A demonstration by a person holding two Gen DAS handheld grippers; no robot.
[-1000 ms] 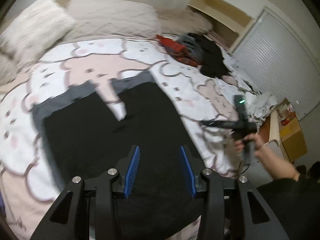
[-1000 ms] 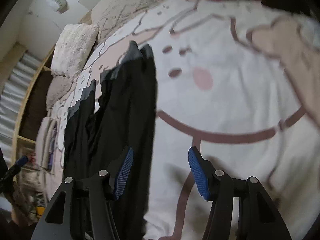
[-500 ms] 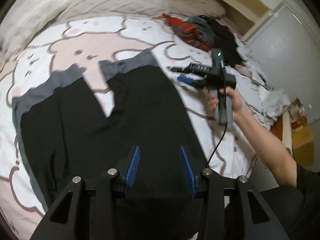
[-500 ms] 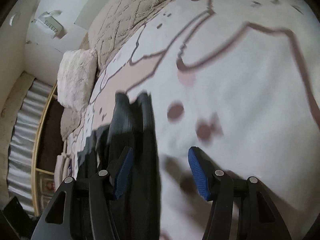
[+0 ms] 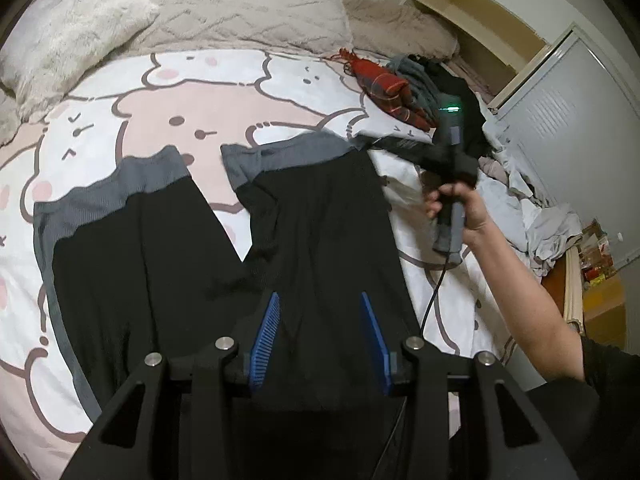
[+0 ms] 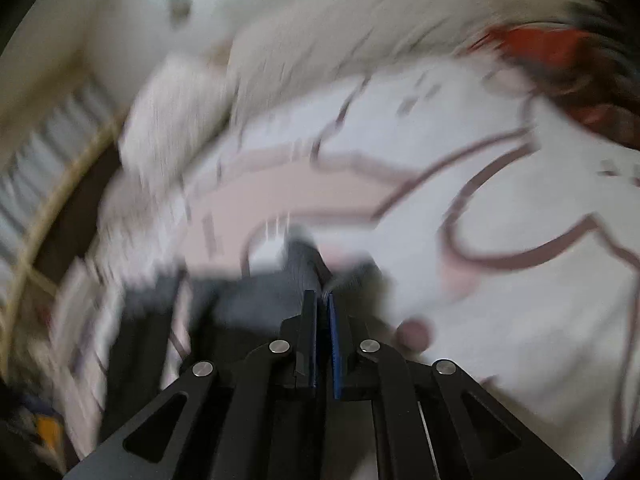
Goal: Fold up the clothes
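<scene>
Bed [image 5: 192,120] fills most of the left wrist view; cover is white and pink with brown-outlined cartoon animals. Two pale pillows at the head: a fluffy white one [image 5: 68,28] far left, a quilted beige one [image 5: 244,12] beside it. Heap of other clothes [image 5: 404,84] at the bed's far right edge, red plaid and dark pieces mixed. Beyond it, rumpled white bedding [image 5: 532,216], a pale cupboard door with slats [image 5: 568,120], a light wooden shelf [image 5: 472,12] on the wall.

Black trousers [image 5: 320,232] with grey cuffs lie flat on the cover, legs spread apart toward the pillows, waist end nearest the camera.

Left gripper [image 5: 324,336]: blue pads spread, nothing pressed between them; it hovers over the trousers' near part.

Right gripper [image 6: 321,316]: pads pressed together, pinching the grey cuff [image 6: 304,272] of the right-hand trouser leg; its jaws have just been closing. Right wrist view heavily motion-blurred; only the bed cover pattern and a red smear at upper right readable.

Person's right hand [image 5: 460,208] and bare forearm show in the left view, gripping the right gripper's handle, a cable hanging from it
</scene>
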